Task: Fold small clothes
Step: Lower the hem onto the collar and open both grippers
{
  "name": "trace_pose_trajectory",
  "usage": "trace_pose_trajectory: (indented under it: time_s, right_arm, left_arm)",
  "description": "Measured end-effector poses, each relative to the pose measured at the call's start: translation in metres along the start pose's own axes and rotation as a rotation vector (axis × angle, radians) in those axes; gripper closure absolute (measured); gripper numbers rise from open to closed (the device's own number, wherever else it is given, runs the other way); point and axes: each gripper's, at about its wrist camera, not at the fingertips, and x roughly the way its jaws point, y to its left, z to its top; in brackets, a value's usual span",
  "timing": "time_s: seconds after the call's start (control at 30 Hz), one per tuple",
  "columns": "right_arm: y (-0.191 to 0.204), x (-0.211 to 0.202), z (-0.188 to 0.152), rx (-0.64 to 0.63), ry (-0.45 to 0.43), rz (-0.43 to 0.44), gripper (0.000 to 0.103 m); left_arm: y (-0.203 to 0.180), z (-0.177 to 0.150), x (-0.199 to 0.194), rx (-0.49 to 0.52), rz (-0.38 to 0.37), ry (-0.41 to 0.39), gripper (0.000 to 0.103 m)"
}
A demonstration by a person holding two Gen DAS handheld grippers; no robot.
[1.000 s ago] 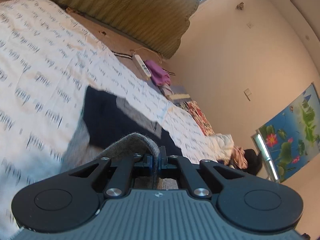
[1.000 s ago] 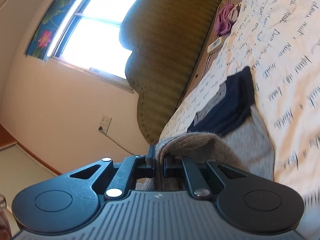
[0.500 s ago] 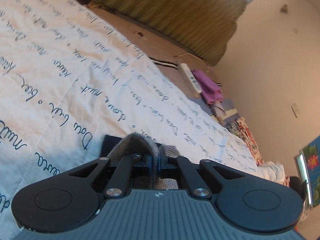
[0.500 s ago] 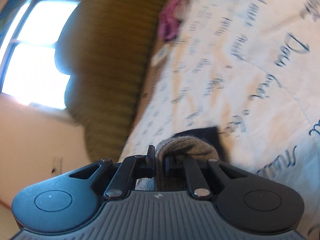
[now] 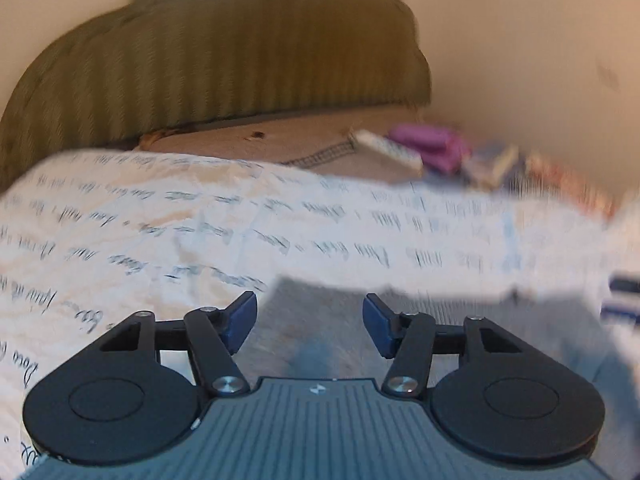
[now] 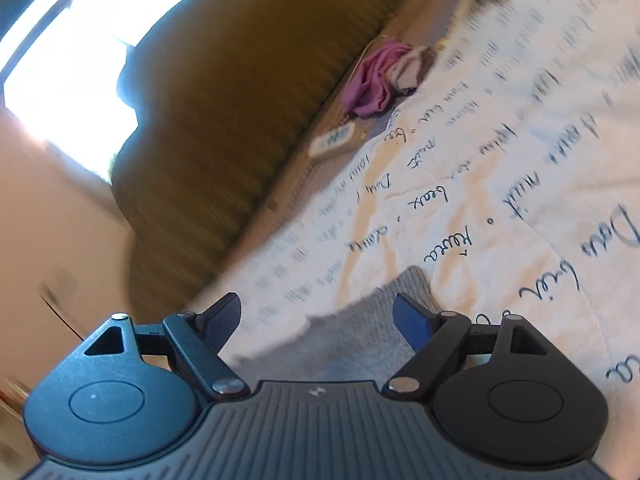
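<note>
A grey knit garment [image 5: 420, 312] lies flat on the white bedsheet with script writing [image 5: 160, 220]. My left gripper [image 5: 310, 320] is open and empty just above the garment's near part. In the right wrist view the same grey garment [image 6: 360, 332] lies under my right gripper [image 6: 316, 320], which is open and empty, its jaws spread wide over the cloth's edge. Both views are blurred by motion.
An olive ribbed headboard [image 5: 220, 60] stands behind the bed. A white power strip [image 5: 388, 150] and purple clothes [image 5: 432, 148] lie near the bed's far edge; they also show in the right wrist view, power strip [image 6: 332, 140] and purple clothes [image 6: 376, 76]. A bright window [image 6: 80, 40] is left.
Both grippers were shut on the grey garment's folded edge and carried it forward over the dark part; now both have opened and let go, and the garment lies flat.
</note>
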Motion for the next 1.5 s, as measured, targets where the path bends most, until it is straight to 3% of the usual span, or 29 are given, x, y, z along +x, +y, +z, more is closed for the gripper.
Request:
trace_pose_trajectory:
  time_s: [0.07,0.13,0.2,0.23,0.27,0.33,0.43,0.5,0.53,0.63,0.7,0.8,0.83,0.97,1.07,1.17,1.33,1.5]
  right_arm:
    - [0.03,0.019,-0.021,-0.166,0.058,-0.068,0.022]
    - [0.053,0.036,-0.043,-0.334,0.086,-0.162,0.023]
    - [0.055,0.049,-0.058,-0.442,0.087,-0.266,0.023]
    - [0.047,0.05,-0.059,-0.432,0.083,-0.272,0.023]
    - [0.041,0.049,-0.059,-0.413,0.07,-0.256,0.023]
    - [0.022,0.041,-0.053,-0.341,0.03,-0.218,0.023]
    - [0.035,0.041,-0.054,-0.389,0.053,-0.276,0.023]
    - [0.056,0.028,-0.056,-0.41,0.027,-0.311,0.023]
    - [0.066,0.015,-0.06,-0.423,-0.008,-0.289,0.023]
    - [0.083,-0.018,-0.078,-0.438,-0.09,-0.23,0.023]
    - [0.087,-0.02,-0.091,-0.445,-0.07,-0.251,0.023]
    - [0.082,-0.004,-0.108,-0.489,-0.008,-0.349,0.023]
    - [0.076,0.002,-0.111,-0.481,0.012,-0.363,0.022]
    - [0.074,0.001,-0.11,-0.444,0.014,-0.358,0.021]
    - [0.081,-0.013,-0.108,-0.406,-0.002,-0.342,0.021]
    - [0.08,-0.024,-0.114,-0.392,-0.004,-0.315,0.021]
    - [0.068,-0.02,-0.131,-0.486,0.022,-0.337,0.021]
    - [0.074,-0.024,-0.121,-0.444,0.042,-0.362,0.021]
  left_arm:
    - [-0.043,-0.015,0.015,0.176,0.051,0.004,0.041]
    - [-0.062,-0.029,0.034,0.264,0.074,0.051,0.038]
    - [-0.054,-0.036,0.05,0.237,0.1,0.065,0.029]
    - [-0.045,-0.037,0.055,0.208,0.132,0.062,0.012]
    - [-0.031,-0.036,0.062,0.151,0.123,0.081,0.004]
    - [-0.01,-0.033,0.066,0.039,0.077,0.119,0.004]
    - [-0.021,-0.031,0.05,0.102,0.169,0.099,0.008]
    - [-0.028,-0.031,0.024,0.096,0.146,0.089,0.021]
    - [-0.031,-0.032,0.01,0.095,0.133,0.075,0.024]
    - [-0.045,-0.048,-0.023,0.122,0.111,0.025,0.021]
    - [-0.053,-0.062,-0.028,0.142,0.11,0.036,0.019]
    - [-0.054,-0.074,-0.024,0.129,0.129,0.036,0.016]
    - [-0.052,-0.075,-0.021,0.12,0.135,0.038,0.011]
    - [-0.037,-0.069,-0.018,0.045,0.129,0.084,0.011]
    - [-0.036,-0.066,-0.036,0.045,0.115,0.079,0.017]
    - [-0.037,-0.074,-0.049,0.054,0.091,0.078,0.015]
    - [-0.029,-0.09,-0.038,0.07,0.103,0.078,0.012]
    - [-0.025,-0.084,-0.038,0.055,0.109,0.106,0.011]
